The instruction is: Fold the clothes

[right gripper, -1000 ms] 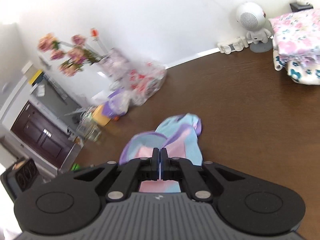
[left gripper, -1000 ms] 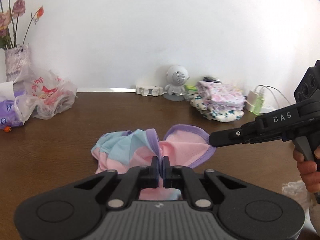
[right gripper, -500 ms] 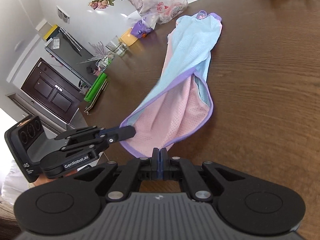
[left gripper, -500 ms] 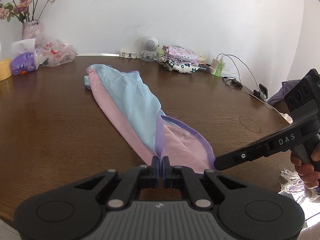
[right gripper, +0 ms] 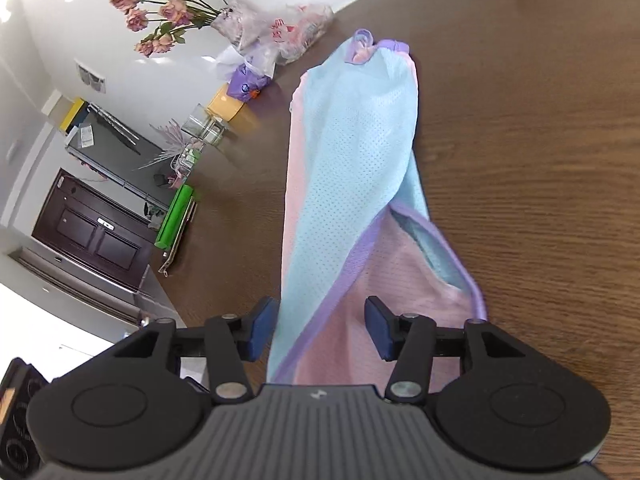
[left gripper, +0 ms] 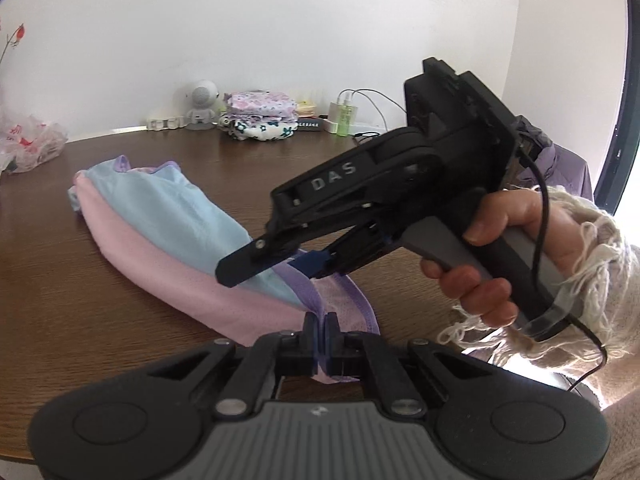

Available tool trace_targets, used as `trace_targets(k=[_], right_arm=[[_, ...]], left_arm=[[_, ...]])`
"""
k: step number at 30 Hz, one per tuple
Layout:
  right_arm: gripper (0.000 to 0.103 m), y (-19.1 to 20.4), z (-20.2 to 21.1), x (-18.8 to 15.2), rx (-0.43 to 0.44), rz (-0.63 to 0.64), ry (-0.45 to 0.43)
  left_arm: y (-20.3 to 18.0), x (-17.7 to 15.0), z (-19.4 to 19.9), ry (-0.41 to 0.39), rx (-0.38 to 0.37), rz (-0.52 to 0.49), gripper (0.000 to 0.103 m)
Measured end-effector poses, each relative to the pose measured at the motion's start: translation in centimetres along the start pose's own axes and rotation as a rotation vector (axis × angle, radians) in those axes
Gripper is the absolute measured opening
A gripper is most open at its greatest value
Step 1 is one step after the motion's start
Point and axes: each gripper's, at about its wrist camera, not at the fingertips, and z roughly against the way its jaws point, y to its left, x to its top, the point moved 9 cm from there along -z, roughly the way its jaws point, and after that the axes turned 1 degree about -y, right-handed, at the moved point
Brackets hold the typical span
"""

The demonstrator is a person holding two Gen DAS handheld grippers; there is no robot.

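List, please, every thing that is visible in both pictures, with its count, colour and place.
garment: one, light blue and pink with purple trim, stretched along the table.
table: one, dark brown wood.
folded clothes: one pile, floral, at the far edge.
robot figure: one, white, beside the pile.
charger: one, white and green, right of the pile.
plastic bag: one, clear with red print, near the vase.
flowers: one bunch, pink, in a vase.
left claw: black, shut on the garment hem.
right claw: black, just opened, cloth between the pads.
hand: one, holding the right claw.
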Motion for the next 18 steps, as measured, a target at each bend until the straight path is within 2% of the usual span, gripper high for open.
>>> trace_targets(k=[1, 2, 3, 4, 7, 11, 15, 18], right_arm=[[0.007, 0.0, 0.0, 0.1, 0.020, -0.013, -0.008], [0.003, 0.1, 0.0, 0.2, 0.042, -0.027, -0.018], [0.001, 0.0, 0.2, 0.4, 0.048, -0.033, -0.028], [0.001, -0.1, 1.0, 0.7, 0.039, -0.010, -0.046], [0.001, -1.1, 4.6, 1.4, -0.020, 0.047, -0.127], [0.001, -4.8, 10.9, 2.9, -0.133, 0.036, -0.246], [0.001, -10.5, 18.0, 3.4, -0.353, 0.000, -0.364], [0.002, -15.9, 22.8, 3.0, -0.550, -0.065, -0.409]], left_arm=[[-0.4, 0.1, -0.1, 0.001, -0.011, -0.002, 0.002], [-0.8, 0.1, -0.3, 0.007, -0.025, -0.004, 0.003], [-0.9, 0.1, -0.4, 0.012, -0.034, 0.008, 0.006], [-1.0, 0.2, -0.4, 0.017, -0.043, 0.020, 0.014], [-0.4, 0.7, 0.3, -0.008, -0.046, 0.040, 0.031], [1.8, 1.8, 1.1, -0.044, 0.014, 0.076, 0.038], [4.9, 2.2, 0.3, -0.044, 0.105, 0.138, 0.038], [6.3, 2.1, -0.6, -0.034, 0.119, 0.186, 0.042]])
